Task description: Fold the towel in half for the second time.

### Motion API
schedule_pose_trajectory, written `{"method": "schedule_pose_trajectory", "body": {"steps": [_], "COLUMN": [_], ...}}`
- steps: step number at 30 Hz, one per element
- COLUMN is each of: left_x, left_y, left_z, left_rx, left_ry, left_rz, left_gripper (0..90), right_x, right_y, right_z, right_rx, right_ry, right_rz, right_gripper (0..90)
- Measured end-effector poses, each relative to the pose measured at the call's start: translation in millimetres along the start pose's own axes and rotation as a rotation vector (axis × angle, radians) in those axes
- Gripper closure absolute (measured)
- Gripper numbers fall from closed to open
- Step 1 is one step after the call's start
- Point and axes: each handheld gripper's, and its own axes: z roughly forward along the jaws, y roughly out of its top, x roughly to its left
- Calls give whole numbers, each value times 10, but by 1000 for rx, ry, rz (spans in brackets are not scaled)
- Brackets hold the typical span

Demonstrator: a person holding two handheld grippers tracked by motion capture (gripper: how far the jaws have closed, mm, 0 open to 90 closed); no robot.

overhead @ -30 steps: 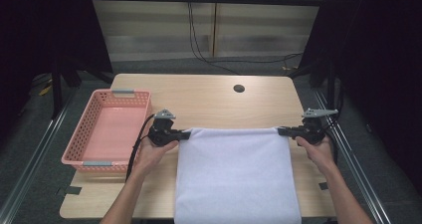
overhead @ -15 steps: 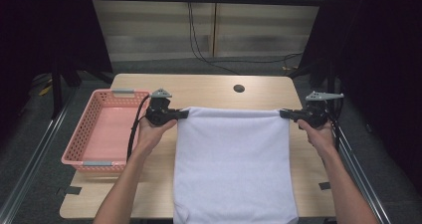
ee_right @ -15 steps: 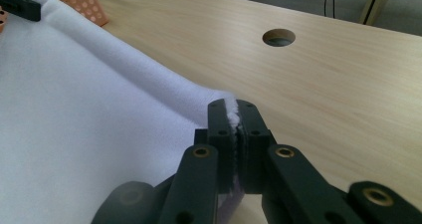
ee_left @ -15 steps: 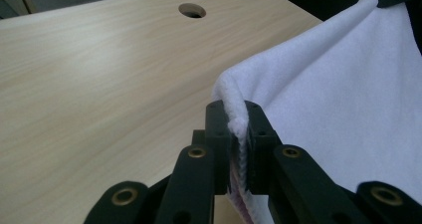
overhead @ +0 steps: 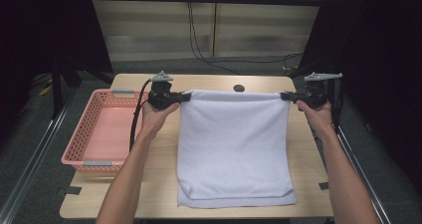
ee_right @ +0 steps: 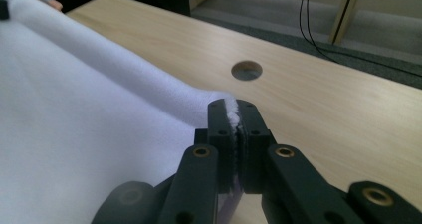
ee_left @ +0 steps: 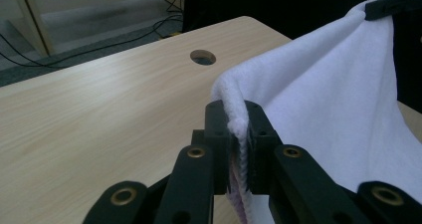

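A white towel [overhead: 234, 139] hangs stretched between my two grippers, its top edge lifted above the table and its lower part lying folded near the front edge. My left gripper [overhead: 185, 97] is shut on the towel's top left corner [ee_left: 238, 119]. My right gripper [overhead: 284, 96] is shut on the top right corner [ee_right: 232, 115]. In the left gripper view the towel [ee_left: 328, 99] runs off to the right toward the other gripper. In the right gripper view the towel [ee_right: 89, 134] spreads to the left.
A pink plastic basket [overhead: 79, 134] stands at the table's left edge. The wooden table [overhead: 154, 184] has a round cable hole [overhead: 239, 88] near its far edge, behind the towel. Metal frame rails run along both sides of the table.
Both grippers have risen and moved toward the far edge, lifting the towel's top edge off the table. More of the towel now hangs and its lower end has drawn away from the front edge.
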Motion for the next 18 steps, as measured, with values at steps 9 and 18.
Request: {"method": "schedule_pose_trajectory", "body": {"steps": [9,18], "left_x": [-210,-535], "left_y": [-246,-523], "left_z": [-157,-475], "left_rx": [-5,-29], "left_ry": [-54,-85], "left_rz": [21,72], "left_gripper": [834,828], "right_x": [160,460], "right_y": [-259,-533], "right_z": [-199,-624], "right_rx": [-30,-72], "right_ry": [48,120], "right_rz": [-29,-70], "right_gripper": [872,871]}}
